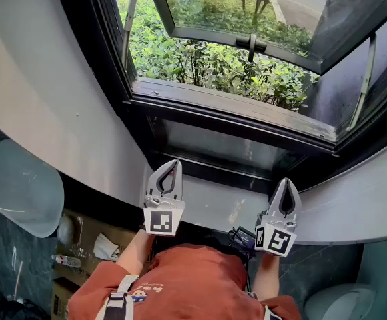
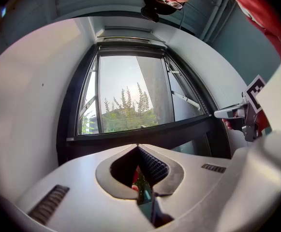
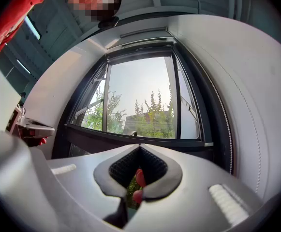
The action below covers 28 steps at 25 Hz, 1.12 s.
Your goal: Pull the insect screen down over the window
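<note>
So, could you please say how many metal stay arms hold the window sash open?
2: the left stay arm at the head view's upper left, the right stay arm at its right edge; none seems hidden.

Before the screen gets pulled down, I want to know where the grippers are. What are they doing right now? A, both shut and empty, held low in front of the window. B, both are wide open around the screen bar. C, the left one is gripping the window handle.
A: the left gripper and the right gripper both have their fingers closed together on nothing, held below the open window.
</note>
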### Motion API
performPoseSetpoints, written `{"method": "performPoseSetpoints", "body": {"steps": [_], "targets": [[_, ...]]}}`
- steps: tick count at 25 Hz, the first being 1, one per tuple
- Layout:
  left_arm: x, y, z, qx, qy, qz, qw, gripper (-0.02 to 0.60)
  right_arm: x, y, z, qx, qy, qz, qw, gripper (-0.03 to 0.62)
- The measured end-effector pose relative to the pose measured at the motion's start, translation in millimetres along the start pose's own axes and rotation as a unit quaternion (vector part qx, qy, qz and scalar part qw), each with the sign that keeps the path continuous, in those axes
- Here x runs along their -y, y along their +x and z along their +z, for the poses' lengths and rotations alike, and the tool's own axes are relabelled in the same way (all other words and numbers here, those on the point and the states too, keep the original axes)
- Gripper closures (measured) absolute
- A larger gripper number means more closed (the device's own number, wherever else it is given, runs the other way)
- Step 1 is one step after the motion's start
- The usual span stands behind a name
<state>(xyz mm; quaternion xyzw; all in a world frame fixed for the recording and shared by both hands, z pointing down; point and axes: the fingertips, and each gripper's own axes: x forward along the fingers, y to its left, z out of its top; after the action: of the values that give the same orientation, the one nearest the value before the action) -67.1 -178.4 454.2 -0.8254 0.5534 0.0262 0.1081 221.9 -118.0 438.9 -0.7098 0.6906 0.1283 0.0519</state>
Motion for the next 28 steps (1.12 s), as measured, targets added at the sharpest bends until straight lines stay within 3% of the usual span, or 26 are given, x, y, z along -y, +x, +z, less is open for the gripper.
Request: {"method": "performPoseSetpoints", "body": {"steps": [28], "targets": [[5, 1, 9, 0.008, 0.004, -0.009, 0.9999, 0.575, -5, 0, 8, 0.014, -0.018, -0.001, 1.0, 0.585]]}}
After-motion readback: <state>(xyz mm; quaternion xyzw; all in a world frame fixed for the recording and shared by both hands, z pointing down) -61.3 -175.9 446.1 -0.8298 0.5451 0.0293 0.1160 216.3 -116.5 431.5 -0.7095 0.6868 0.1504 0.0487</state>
